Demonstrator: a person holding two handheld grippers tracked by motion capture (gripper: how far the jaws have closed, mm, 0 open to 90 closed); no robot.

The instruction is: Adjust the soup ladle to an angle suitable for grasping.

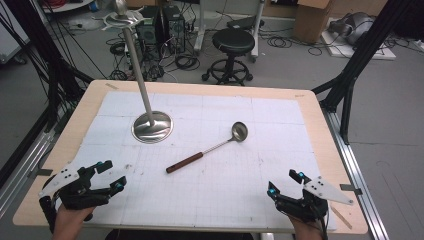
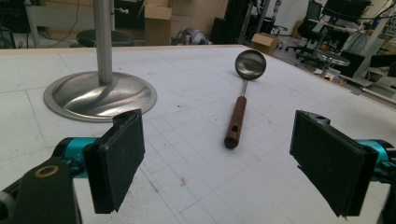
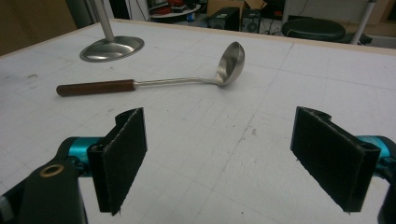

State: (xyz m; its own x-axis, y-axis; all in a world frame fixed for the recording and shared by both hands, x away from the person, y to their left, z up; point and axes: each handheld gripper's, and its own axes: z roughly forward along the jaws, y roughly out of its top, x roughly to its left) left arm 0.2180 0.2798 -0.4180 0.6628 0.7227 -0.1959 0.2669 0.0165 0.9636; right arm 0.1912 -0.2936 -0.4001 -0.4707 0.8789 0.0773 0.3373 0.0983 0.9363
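Note:
A steel ladle with a brown wooden handle lies flat near the middle of the white gridded mat, its bowl toward the far right. A steel stand, a round base with a tall upright pole, rises at the mat's left centre. My left gripper rests at the near left corner, jaws wide apart and empty. At the near right corner sits my right gripper, also open with nothing between its jaws. In the left gripper view the ladle lies ahead with the stand to its left. The right gripper view has the ladle lying crosswise ahead.
The wooden table carries the white mat. Beyond its far edge stand a black stool, computer towers and floor cables. Black frame legs flank both sides.

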